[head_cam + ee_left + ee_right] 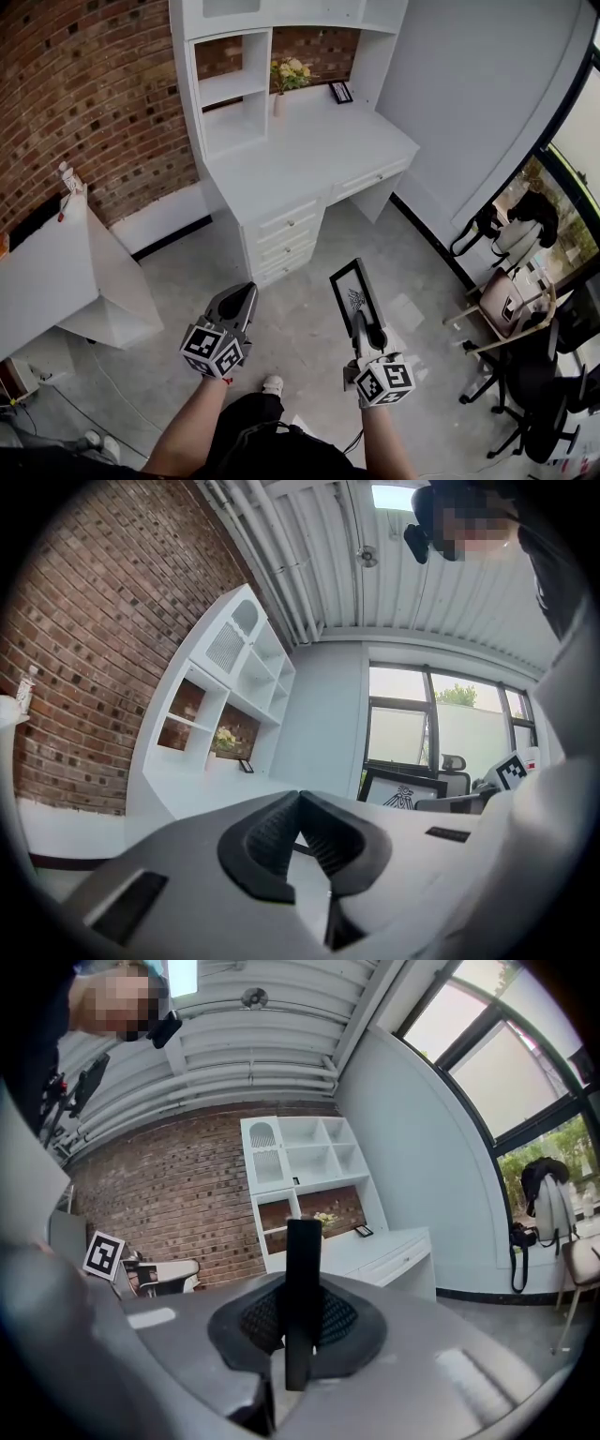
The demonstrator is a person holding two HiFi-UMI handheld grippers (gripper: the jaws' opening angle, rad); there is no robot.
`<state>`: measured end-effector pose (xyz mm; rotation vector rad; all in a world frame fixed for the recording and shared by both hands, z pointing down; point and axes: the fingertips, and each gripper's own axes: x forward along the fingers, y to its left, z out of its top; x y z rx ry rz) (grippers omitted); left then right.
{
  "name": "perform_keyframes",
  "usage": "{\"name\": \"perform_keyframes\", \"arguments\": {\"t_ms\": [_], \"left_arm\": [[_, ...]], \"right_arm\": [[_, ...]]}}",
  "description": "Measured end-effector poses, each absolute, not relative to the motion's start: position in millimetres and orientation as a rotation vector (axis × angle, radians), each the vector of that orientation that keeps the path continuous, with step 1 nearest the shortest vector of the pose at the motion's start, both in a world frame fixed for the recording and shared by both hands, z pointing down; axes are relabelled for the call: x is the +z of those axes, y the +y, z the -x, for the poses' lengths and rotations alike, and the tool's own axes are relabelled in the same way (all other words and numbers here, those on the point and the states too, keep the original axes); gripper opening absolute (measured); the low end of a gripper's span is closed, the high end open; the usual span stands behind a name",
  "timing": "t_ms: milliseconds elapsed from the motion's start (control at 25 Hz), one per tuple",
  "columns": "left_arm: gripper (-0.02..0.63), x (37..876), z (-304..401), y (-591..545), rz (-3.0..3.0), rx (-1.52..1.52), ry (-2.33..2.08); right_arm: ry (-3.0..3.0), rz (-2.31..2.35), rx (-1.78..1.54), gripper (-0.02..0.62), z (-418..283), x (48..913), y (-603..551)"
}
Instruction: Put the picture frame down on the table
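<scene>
The picture frame point(353, 295) is black with a white print, and it hangs upright over the grey floor in the head view. My right gripper point(364, 328) is shut on its lower edge. In the right gripper view the frame point(303, 1260) shows edge-on as a black bar clamped between the pads of that gripper point(302, 1321). My left gripper point(246, 292) is level beside it to the left, shut and holding nothing; its jaw tips point(300, 799) meet. The frame point(405, 795) also shows in the left gripper view. The white desk point(309, 155) stands ahead, well beyond both grippers.
On the desk's back stand a vase of flowers point(289, 75) and a small black frame point(341, 91), under a white hutch. A white table point(47, 272) is at the left by the brick wall. Chairs point(525, 375) crowd the right by the window.
</scene>
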<state>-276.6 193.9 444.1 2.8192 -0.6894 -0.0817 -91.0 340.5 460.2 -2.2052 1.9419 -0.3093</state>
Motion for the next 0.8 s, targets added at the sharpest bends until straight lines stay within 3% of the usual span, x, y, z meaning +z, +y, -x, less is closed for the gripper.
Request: {"name": "perform_keyframes", "arguments": {"t_ms": [800], "left_arm": [[-0.012, 459.2, 235.9, 106.6, -2.820, -0.046, -0.622]], "right_arm": [[1.867, 2.208, -0.361, 0.021, 59.8, 474.6, 245.8]]}}
